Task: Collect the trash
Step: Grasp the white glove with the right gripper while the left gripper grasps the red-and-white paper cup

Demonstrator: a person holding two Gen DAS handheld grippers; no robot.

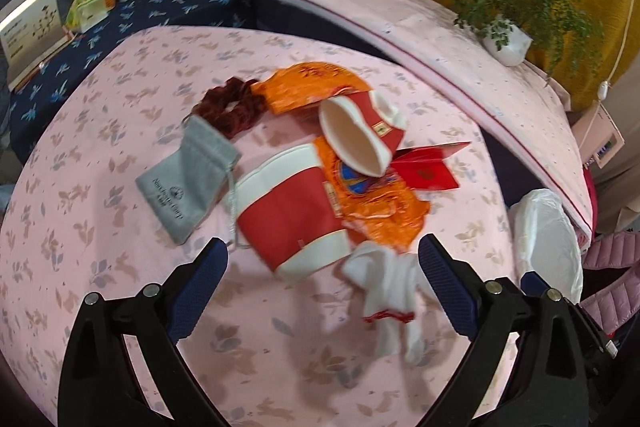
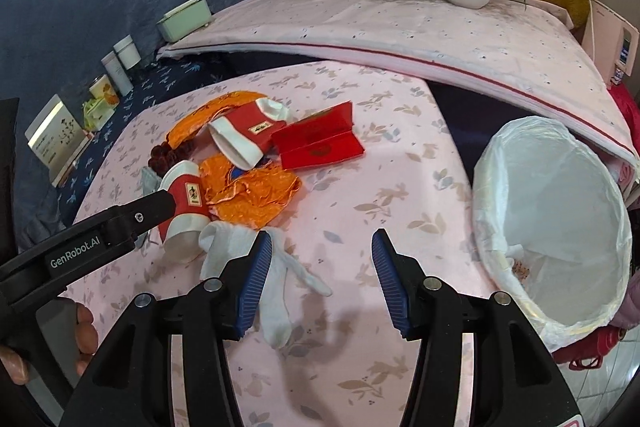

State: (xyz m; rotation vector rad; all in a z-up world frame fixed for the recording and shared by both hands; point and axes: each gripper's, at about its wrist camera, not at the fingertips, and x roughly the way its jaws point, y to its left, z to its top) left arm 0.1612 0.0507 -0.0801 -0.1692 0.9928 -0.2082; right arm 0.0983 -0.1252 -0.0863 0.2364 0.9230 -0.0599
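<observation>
Trash [image 1: 332, 183] on pink floral bedspread [image 1: 100, 227]

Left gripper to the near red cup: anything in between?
Nothing visible. The left gripper, jaws open and empty, hangs just short of the red cup lying on the pink sheet; a white sock lies beside it.

Bare bedsheet [image 2: 400, 187] — litter pile [image 2: 248, 187] leftward

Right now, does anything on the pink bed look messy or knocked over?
Yes. Two red-and-white paper cups lie tipped on their sides among crumpled orange foil wrappers. A white sock sprawls beside them. The white-lined bin stands almost empty.
</observation>
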